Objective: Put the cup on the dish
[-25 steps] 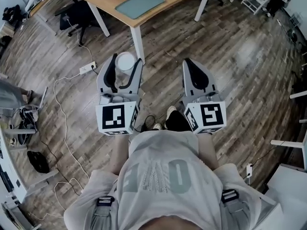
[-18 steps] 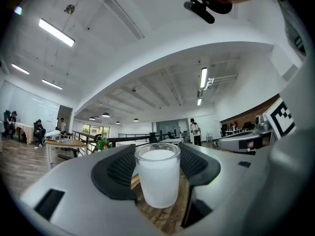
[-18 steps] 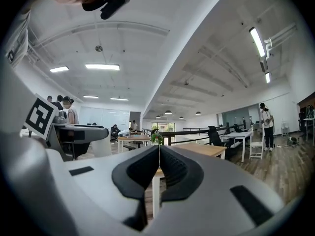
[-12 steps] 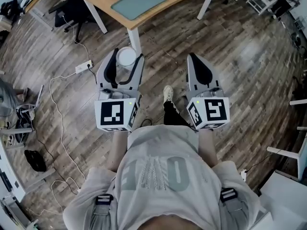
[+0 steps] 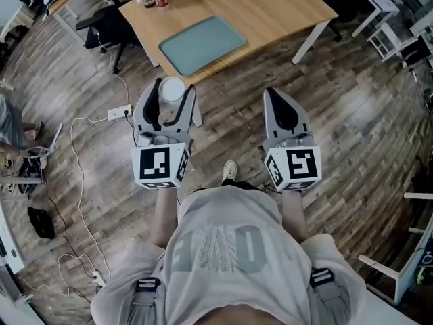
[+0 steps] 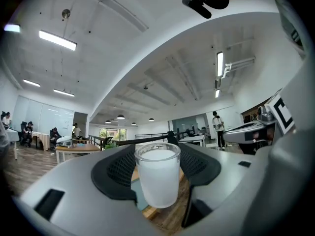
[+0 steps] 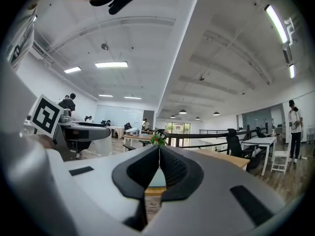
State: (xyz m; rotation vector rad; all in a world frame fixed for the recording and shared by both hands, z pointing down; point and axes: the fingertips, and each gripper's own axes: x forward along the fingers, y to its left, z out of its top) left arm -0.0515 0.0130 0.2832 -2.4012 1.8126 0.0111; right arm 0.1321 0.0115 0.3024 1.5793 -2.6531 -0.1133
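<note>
Two grippers hang over the wooden floor (image 5: 352, 114). The left gripper (image 5: 174, 84) pinches a frosted cup (image 6: 157, 176) upright between its pads, only the rim showing from the head view, and the right gripper (image 7: 158, 149) is pressed together, empty. Just ahead of the left gripper the cup covers part of the desk (image 5: 284, 9) edge; a green mat (image 5: 203, 44) lies beyond, bare wood lies further right, and the desk's far side is cut off.

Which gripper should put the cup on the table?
Left. The left gripper holds the cup between its jaws, pointing toward the table. The right gripper is shut and empty.
</note>
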